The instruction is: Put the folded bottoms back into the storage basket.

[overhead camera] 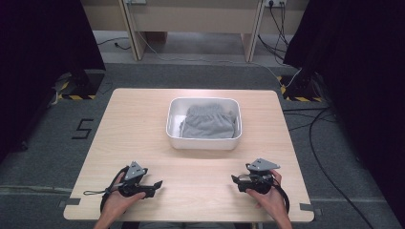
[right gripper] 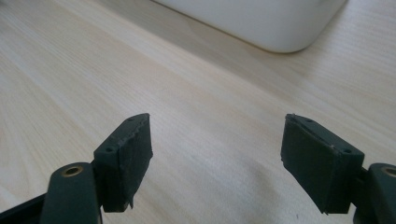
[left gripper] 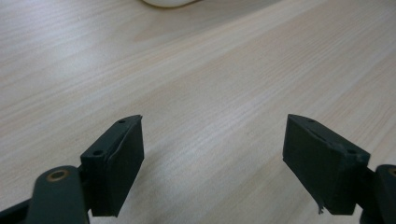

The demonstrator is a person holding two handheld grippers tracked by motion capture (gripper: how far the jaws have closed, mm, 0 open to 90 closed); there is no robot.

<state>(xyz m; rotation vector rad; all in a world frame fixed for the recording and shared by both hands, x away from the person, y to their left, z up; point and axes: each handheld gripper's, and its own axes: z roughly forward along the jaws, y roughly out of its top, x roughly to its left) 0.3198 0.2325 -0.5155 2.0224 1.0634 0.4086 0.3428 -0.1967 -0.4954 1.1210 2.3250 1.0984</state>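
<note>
The counter [overhead camera: 143, 124] was pale, matt wood-grain laminate; the tub [overhead camera: 174, 136] looked smooth, glossy white plastic; the garment [overhead camera: 207, 121] inside was soft grey cloth.

High overview; 2 close tabletop [overhead camera: 143, 124] views

white tub [overhead camera: 174, 129], grey cloth [overhead camera: 208, 122], pale wood-grain table [overhead camera: 138, 124], black fingers [left gripper: 116, 158]
</note>
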